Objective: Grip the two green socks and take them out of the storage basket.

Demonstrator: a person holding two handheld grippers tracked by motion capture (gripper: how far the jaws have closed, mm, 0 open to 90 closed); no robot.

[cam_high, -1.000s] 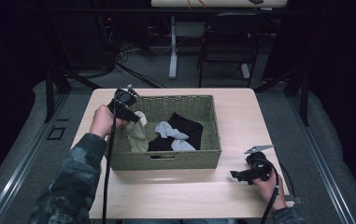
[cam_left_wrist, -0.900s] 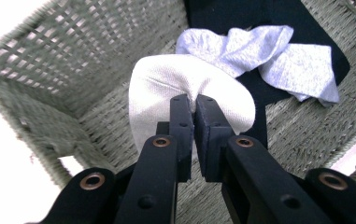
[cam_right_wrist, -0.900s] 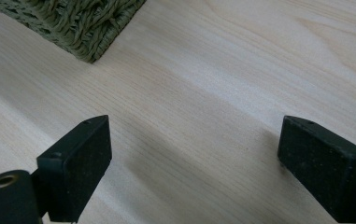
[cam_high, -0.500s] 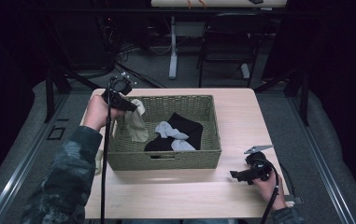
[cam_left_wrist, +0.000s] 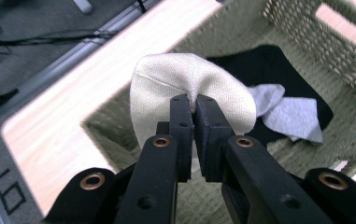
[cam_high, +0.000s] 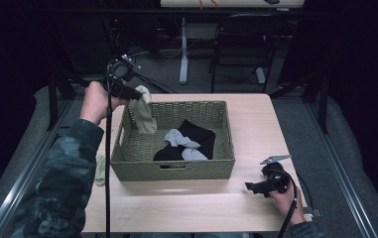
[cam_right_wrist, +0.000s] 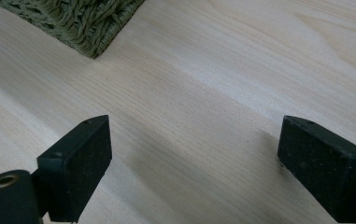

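Note:
My left gripper (cam_high: 136, 93) is raised over the basket's far left corner and is shut on a cream sock (cam_high: 143, 111) that hangs down from its jaws into the woven basket (cam_high: 176, 167). In the left gripper view the cream sock (cam_left_wrist: 189, 88) bulges around the closed jaws of the left gripper (cam_left_wrist: 193, 101). Inside the basket lie a black garment (cam_high: 196, 134) and a grey sock (cam_high: 179, 139). My right gripper (cam_high: 250, 187) rests open on the table near the front right. The right gripper view has the right gripper (cam_right_wrist: 192, 158) with its jaws wide apart over bare wood.
A pale green cloth (cam_high: 100, 171) lies on the table (cam_high: 256, 119) left of the basket, partly behind the person's sleeve. The basket's corner (cam_right_wrist: 89, 23) is ahead of the right gripper. A chair and desk legs stand beyond the table's far edge.
My left gripper has risen and moved toward the far left corner, lifting the cream sock higher out of the basket. The right gripper has stayed put.

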